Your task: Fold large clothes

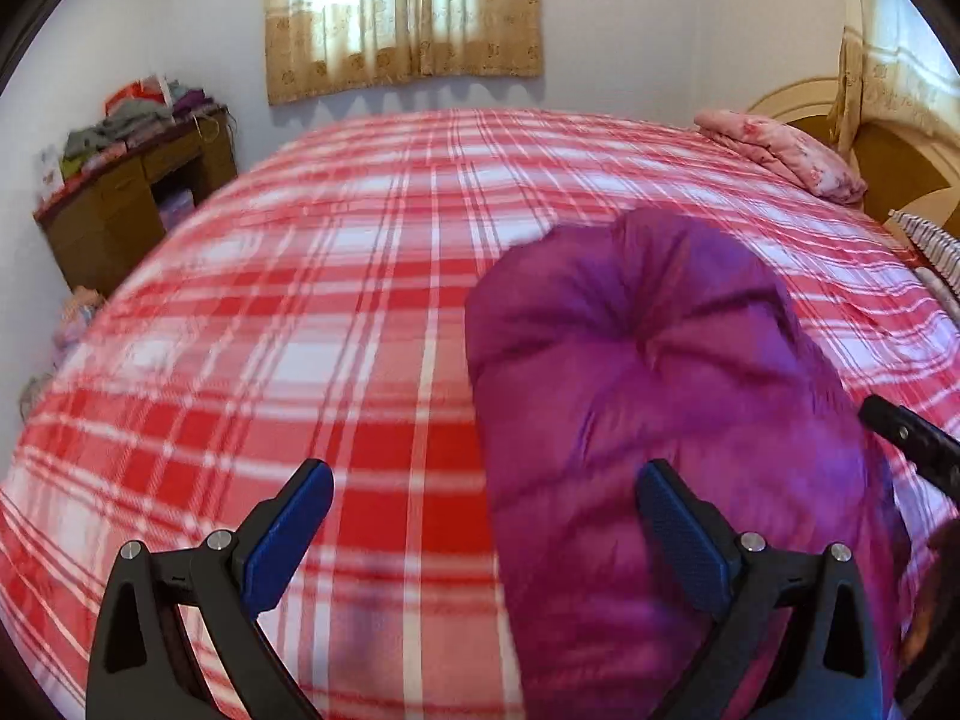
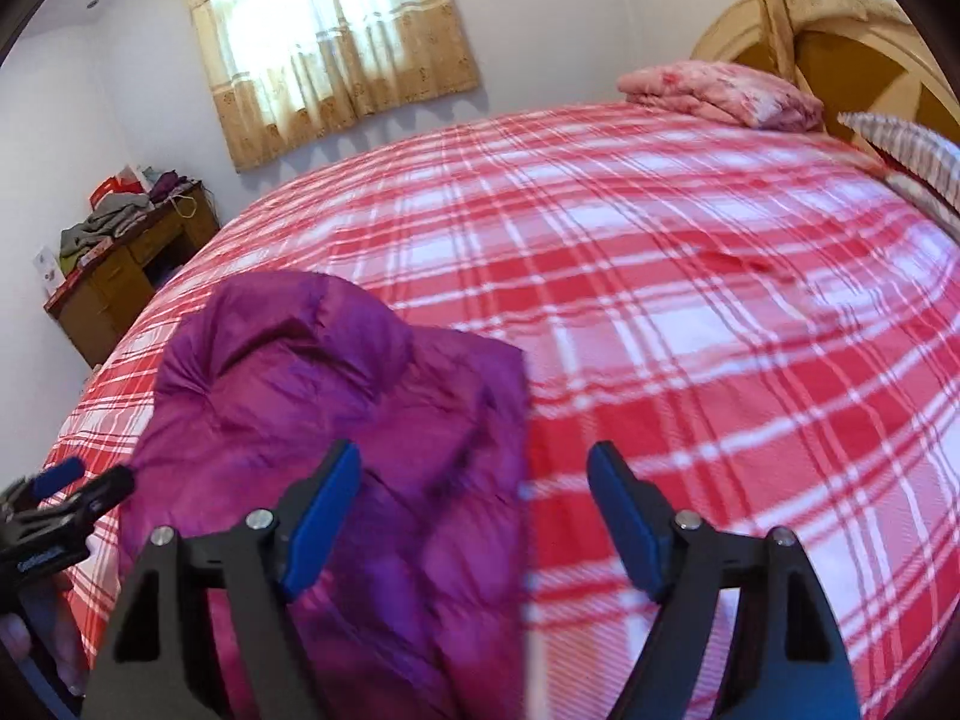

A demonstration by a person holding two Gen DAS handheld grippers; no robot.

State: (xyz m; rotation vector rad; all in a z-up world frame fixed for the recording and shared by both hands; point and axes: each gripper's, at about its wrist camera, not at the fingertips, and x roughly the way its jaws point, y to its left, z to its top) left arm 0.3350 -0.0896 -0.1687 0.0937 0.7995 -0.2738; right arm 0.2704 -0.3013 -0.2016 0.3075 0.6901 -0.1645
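Observation:
A puffy purple jacket (image 1: 660, 396) lies in a folded bundle on the red and white plaid bed cover (image 1: 336, 312). It also shows in the right wrist view (image 2: 336, 408). My left gripper (image 1: 486, 498) is open and empty, above the jacket's left edge. My right gripper (image 2: 474, 480) is open and empty, above the jacket's right edge. The right gripper's tip shows at the right edge of the left wrist view (image 1: 912, 438). The left gripper shows at the left edge of the right wrist view (image 2: 66, 498).
A folded pink blanket (image 2: 720, 93) lies at the head of the bed by the wooden headboard (image 2: 852, 60). A striped pillow (image 2: 906, 150) is at the right. A wooden desk (image 1: 138, 198) piled with clothes stands by the far wall under a curtained window (image 1: 402, 12).

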